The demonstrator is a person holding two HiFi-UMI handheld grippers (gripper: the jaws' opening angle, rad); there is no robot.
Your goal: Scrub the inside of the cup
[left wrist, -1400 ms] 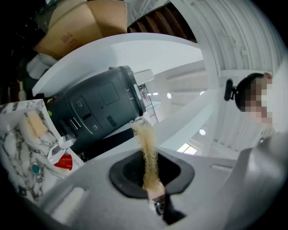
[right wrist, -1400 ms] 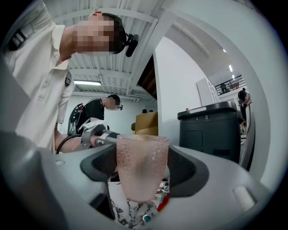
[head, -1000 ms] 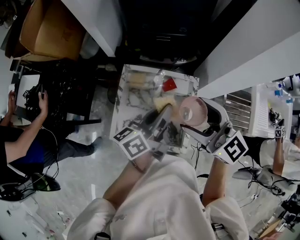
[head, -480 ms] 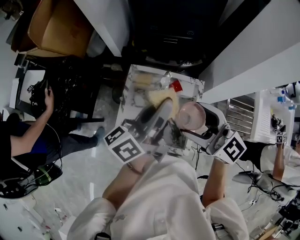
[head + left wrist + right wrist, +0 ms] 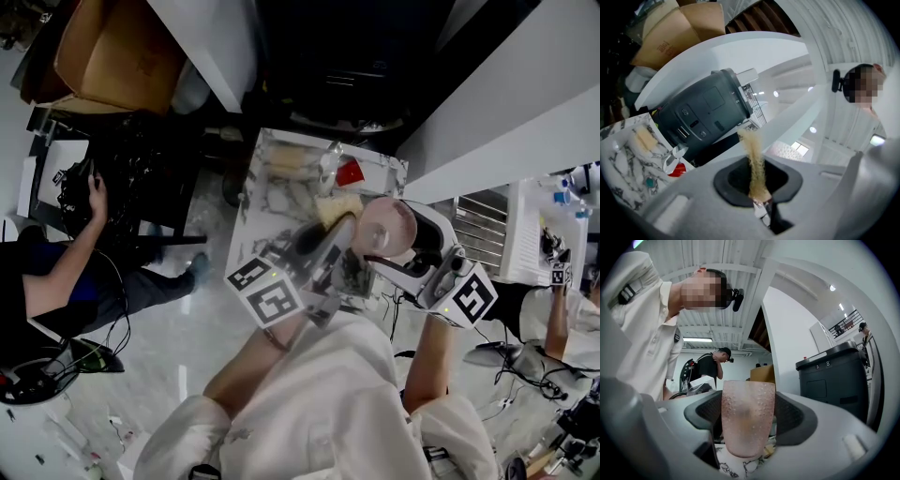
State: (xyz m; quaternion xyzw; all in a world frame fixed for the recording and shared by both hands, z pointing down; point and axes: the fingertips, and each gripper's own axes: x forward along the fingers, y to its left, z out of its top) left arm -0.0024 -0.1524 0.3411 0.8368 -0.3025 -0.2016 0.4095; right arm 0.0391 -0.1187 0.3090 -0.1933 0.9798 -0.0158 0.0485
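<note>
Over the small marble table (image 5: 267,202) my right gripper (image 5: 398,246) is shut on a pink translucent cup (image 5: 384,228). In the right gripper view the cup (image 5: 748,420) stands clamped between the dark pads, its dimpled wall facing the camera. Just left of the cup, my left gripper (image 5: 330,232) is shut on a yellow sponge (image 5: 338,208), which touches or nearly touches the cup's rim. In the left gripper view the sponge (image 5: 754,161) rises edge-on as a thin tan strip from the closed jaws. Whether the sponge is inside the cup is hidden.
On the table lie a red item (image 5: 349,172), a beige pad (image 5: 289,157) and a clear wrapper. A dark grey bin (image 5: 708,112) stands behind it. A cardboard box (image 5: 112,56) is at the upper left. One person sits at the left (image 5: 56,272); another is at the right edge (image 5: 562,309).
The left gripper lifted the sponge up and leftward, then brought it back down beside the cup. The cup in the right gripper shifted only slightly.
</note>
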